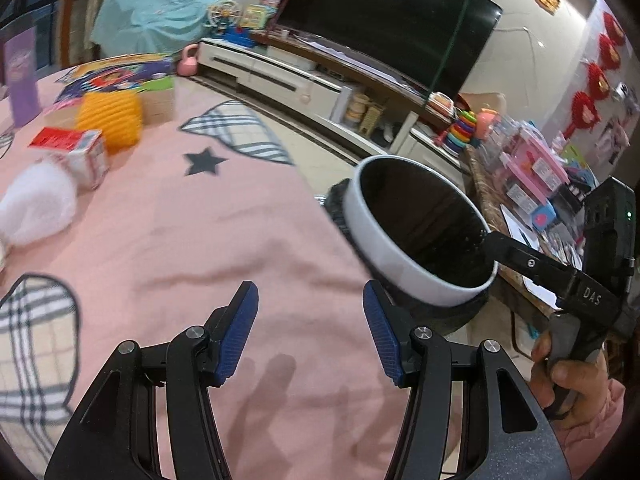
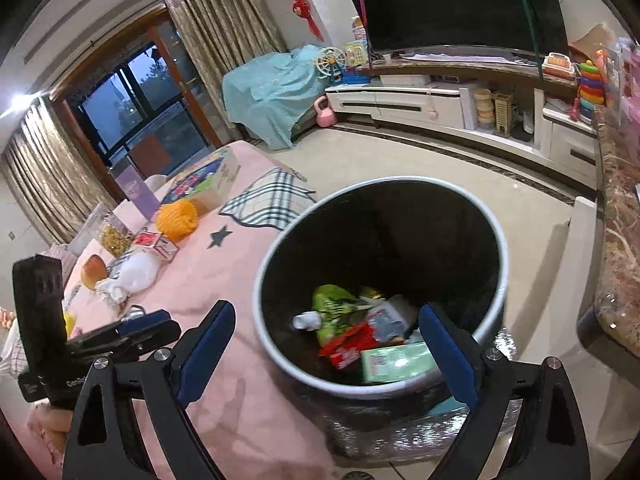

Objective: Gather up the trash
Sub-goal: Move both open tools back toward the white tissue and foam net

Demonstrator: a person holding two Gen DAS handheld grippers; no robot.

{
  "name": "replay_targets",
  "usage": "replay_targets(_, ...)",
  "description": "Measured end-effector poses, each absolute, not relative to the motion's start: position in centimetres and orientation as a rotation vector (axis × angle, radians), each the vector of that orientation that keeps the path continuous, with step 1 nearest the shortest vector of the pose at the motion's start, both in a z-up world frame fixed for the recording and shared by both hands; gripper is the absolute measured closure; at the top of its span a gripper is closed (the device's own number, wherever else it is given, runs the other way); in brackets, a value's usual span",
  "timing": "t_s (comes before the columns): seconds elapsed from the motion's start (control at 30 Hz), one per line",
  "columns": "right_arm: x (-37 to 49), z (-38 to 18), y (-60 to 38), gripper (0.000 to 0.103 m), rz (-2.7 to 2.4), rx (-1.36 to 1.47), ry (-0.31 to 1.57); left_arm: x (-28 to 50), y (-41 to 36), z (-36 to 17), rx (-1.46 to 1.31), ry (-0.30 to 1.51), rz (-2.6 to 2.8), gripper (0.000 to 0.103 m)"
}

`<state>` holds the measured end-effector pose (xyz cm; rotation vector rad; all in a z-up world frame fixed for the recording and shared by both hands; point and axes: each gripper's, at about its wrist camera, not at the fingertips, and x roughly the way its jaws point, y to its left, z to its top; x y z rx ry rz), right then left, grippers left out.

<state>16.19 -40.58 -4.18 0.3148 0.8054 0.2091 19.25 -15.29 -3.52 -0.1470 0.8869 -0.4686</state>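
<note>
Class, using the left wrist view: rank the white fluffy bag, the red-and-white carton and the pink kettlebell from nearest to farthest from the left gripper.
1. White fluffy bag, far left on the pink cloth.
2. Red-and-white carton, just behind the bag.
3. Pink kettlebell, on the floor beyond the table, by the TV cabinet.

The left gripper stands open, holding nothing.

The room is lit evenly from ceiling lamps, which show as bright spots at the upper left of the right wrist view, while the window (image 2: 136, 112) is dark blue. Soft shadows fall on the pink cloth (image 1: 192, 248). The television (image 1: 392, 20) carries small glare. Both views bend strongly toward black corners, and motion blur smears the white tissue (image 1: 36, 204).
</note>
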Motion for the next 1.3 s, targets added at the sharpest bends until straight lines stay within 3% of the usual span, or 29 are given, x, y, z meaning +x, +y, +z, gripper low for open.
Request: replay_targets(1.3, 16.8, -7.7, -19.8, 0.009, 0.457, 0.309, 0.893, 14.3, 4.9, -6.6, -0.319, 0.84, -0.099, 0.043)
